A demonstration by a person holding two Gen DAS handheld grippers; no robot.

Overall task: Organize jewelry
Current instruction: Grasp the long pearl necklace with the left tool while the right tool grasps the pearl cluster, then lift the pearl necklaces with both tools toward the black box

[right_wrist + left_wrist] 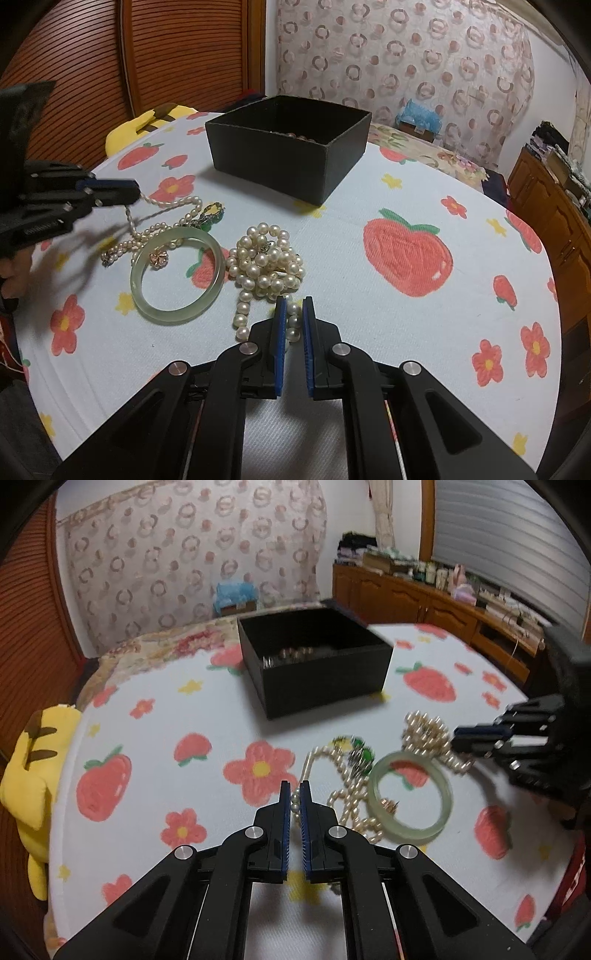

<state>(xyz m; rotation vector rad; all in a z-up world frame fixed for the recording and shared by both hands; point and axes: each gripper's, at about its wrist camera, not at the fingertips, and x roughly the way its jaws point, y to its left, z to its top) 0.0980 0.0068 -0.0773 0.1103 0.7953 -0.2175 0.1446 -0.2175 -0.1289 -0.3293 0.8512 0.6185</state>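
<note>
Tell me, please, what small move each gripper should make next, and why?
Probably lift both and carry toward the black box. The left gripper looks shut on the thin pearl strand, the right gripper on the large pearl strand, and the box already holds jewelry.

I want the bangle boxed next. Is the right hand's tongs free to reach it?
Probably not yet: the right tongs look shut on the big pearl strand. The jade bangle itself lies uncovered beside it.

My left matte-black plastic two-finger tool (294, 794) has ribbed blue pads (283, 812) and round silver pivot screws on angular linkage arms. My right black tool (294, 312) matches it: blue pads (281, 325), silver screws, triangular cut-outs.
</note>
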